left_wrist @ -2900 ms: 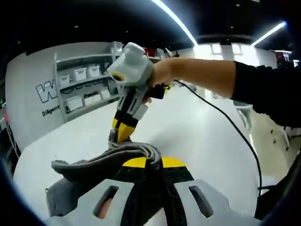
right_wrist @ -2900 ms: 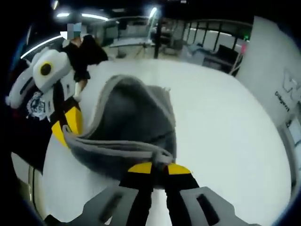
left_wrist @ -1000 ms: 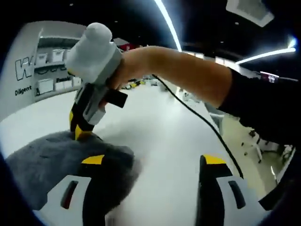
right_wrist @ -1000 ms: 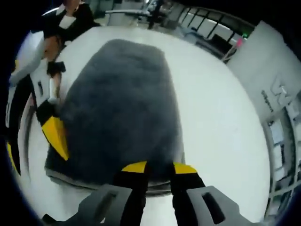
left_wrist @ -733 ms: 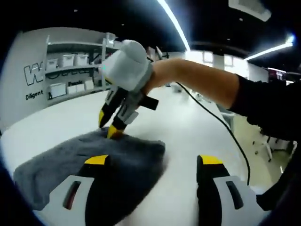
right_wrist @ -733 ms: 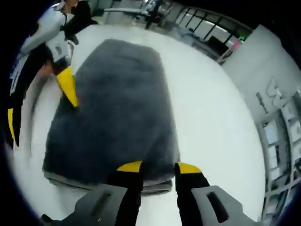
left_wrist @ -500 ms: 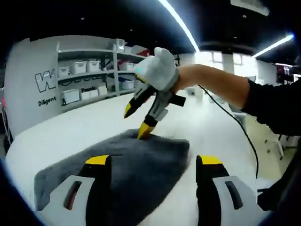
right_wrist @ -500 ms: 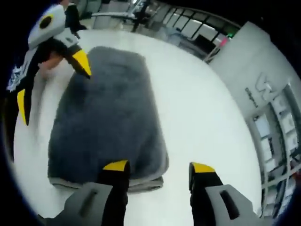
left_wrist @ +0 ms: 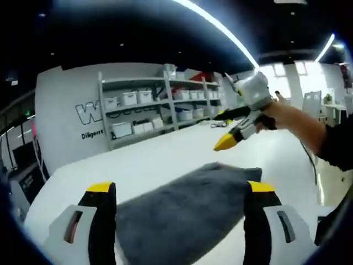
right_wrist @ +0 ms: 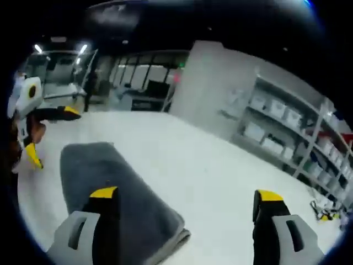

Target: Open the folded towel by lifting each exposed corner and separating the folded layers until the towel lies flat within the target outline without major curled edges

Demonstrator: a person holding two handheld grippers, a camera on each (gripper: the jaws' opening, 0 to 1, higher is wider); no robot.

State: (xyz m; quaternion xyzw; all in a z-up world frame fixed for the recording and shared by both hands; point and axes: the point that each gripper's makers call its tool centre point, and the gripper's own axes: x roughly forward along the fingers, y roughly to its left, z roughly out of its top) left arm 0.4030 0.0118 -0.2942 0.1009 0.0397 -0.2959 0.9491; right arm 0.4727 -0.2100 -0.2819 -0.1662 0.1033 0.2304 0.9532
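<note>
A grey fluffy towel lies on the white table between and beyond my left gripper's wide open jaws, which hold nothing. Past the towel's far end my right gripper hangs in the air in a person's hand, open and clear of the cloth. In the right gripper view the towel stretches away to the left, with stacked folded layers showing at its near corner. My right gripper is open and empty above it. The left gripper stands open at the towel's far end.
Shelves with white bins and a lettered wall stand beyond the table's far edge. Small yellow-black items lie near the table's right edge. A cable trails from the right hand.
Both grippers were shut on the lifted towel, then laid it down and let go. Since half a second ago both have drawn back and risen, and the right jaws have spread wider.
</note>
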